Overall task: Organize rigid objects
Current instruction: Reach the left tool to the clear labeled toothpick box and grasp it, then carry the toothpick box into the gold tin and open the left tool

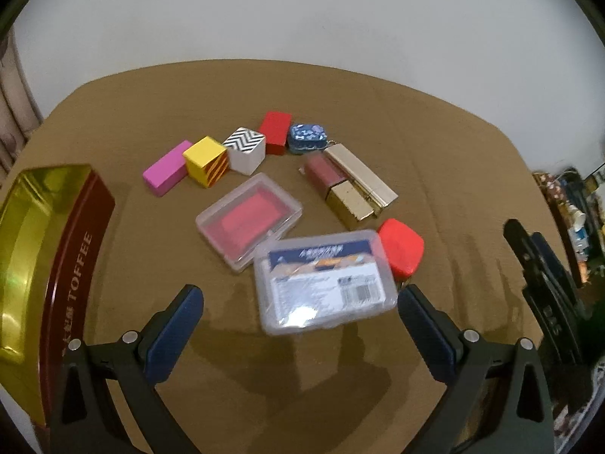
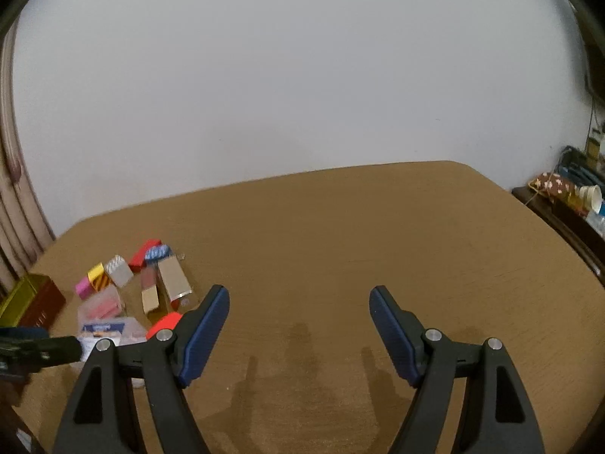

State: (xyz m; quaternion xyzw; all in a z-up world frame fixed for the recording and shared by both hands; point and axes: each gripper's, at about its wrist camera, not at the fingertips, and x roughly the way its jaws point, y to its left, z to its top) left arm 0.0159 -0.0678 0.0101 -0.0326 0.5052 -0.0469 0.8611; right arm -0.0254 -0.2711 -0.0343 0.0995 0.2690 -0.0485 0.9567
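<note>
My left gripper point(image 1: 300, 299) is open above the brown table, its jaws on either side of a clear plastic case with a printed label point(image 1: 325, 282), not touching it. Behind it lie a clear case with a red insert point(image 1: 249, 221), a red rounded piece point(image 1: 401, 249), gold and red lipstick boxes point(image 1: 351, 185), a pink block point(image 1: 166, 173), a yellow cube point(image 1: 207, 160), a zigzag cube point(image 1: 245, 149), a red block point(image 1: 275, 132) and a small blue tin point(image 1: 307, 137). My right gripper point(image 2: 299, 302) is open and empty over bare table point(image 2: 340, 234); the pile point(image 2: 124, 287) lies to its left.
An open gold and maroon toffee tin point(image 1: 45, 265) stands at the left table edge; it also shows in the right wrist view point(image 2: 28, 300). The right gripper's body point(image 1: 544, 276) is at the right. A cluttered shelf point(image 2: 567, 196) stands beyond the table's right side.
</note>
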